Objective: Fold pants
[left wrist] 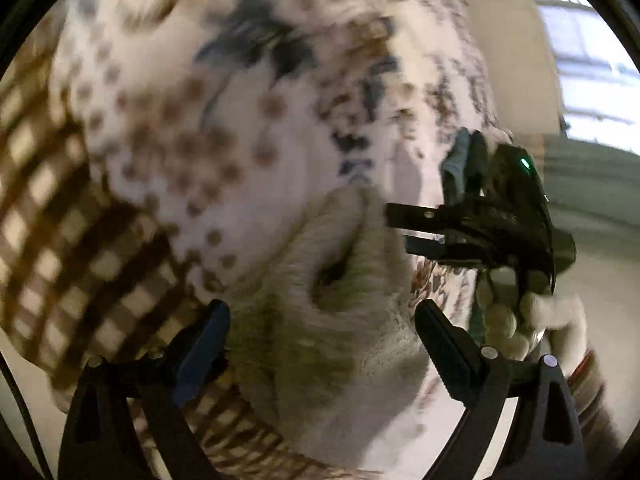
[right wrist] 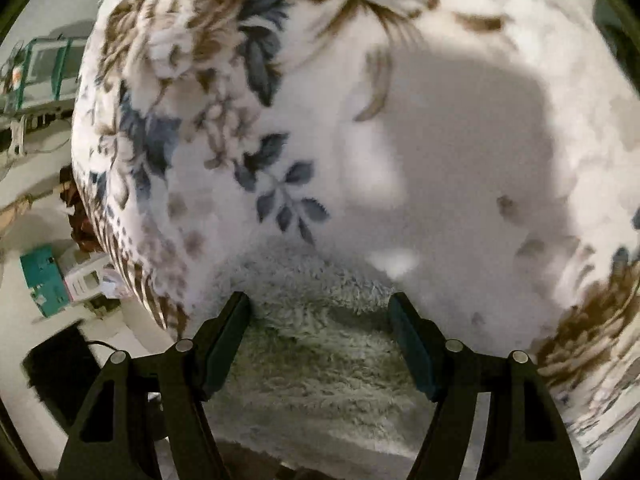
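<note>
The pants (left wrist: 340,360) are pale cream-green fleece, bunched in a mound on the flowered blanket (left wrist: 160,120). My left gripper (left wrist: 320,308) stands open and wide, its jaws on either side of that mound. In the left wrist view my right gripper (left wrist: 398,226) comes in from the right, its tips at the mound's far edge, held by a gloved hand (left wrist: 508,320). In the right wrist view the right gripper (right wrist: 319,300) is open and points steeply down. The fleece of the pants (right wrist: 320,360) lies between and under its fingers, not pinched.
The white blanket (right wrist: 440,140) has blue and brown flowers and a brown checked border (left wrist: 60,220). Its edge drops at the left to a pale floor with a teal box (right wrist: 42,280) and a black object (right wrist: 60,360). A bright window (left wrist: 592,60) is far right.
</note>
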`<action>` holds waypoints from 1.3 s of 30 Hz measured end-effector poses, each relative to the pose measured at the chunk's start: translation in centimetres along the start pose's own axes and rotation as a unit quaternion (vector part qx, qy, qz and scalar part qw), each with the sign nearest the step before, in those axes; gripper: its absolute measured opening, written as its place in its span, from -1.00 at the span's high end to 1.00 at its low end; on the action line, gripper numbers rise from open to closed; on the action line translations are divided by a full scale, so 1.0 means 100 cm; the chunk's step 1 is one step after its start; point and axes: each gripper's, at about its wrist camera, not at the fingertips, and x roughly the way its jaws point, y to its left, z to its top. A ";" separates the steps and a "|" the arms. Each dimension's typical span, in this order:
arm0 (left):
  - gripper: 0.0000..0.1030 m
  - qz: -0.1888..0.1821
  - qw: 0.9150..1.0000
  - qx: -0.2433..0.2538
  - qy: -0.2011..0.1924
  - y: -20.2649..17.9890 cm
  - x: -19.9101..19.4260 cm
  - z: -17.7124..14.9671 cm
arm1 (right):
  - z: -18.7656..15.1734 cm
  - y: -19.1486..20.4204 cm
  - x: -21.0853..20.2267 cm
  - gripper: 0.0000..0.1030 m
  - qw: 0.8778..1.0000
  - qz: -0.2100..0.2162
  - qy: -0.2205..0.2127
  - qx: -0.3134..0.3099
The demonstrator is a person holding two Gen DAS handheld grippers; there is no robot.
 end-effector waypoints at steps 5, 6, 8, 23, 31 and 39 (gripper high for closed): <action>-0.71 0.058 0.995 0.078 -0.020 -0.026 0.015 -0.003 | -0.011 0.018 -0.001 -0.43 0.997 -0.025 0.017 -0.074; -0.08 0.078 0.994 0.080 -0.020 -0.023 0.028 0.001 | -0.013 0.019 0.006 -0.43 0.995 -0.041 0.027 -0.086; 0.61 0.049 0.998 0.049 0.008 -0.001 0.042 0.007 | -0.013 0.018 0.015 -0.21 0.994 -0.050 0.033 -0.089; 0.48 -0.072 0.990 -0.105 0.064 0.079 0.016 0.012 | 0.005 -0.053 -0.007 0.95 0.993 0.074 -0.049 0.077; -0.59 0.087 0.993 0.077 -0.012 -0.017 -0.028 0.006 | -0.070 -0.040 -0.056 -0.46 0.990 -0.007 -0.135 0.029; -0.69 0.251 0.931 0.265 0.008 -0.087 0.025 -0.032 | -0.248 -0.137 -0.050 -0.47 0.922 0.107 -0.286 0.238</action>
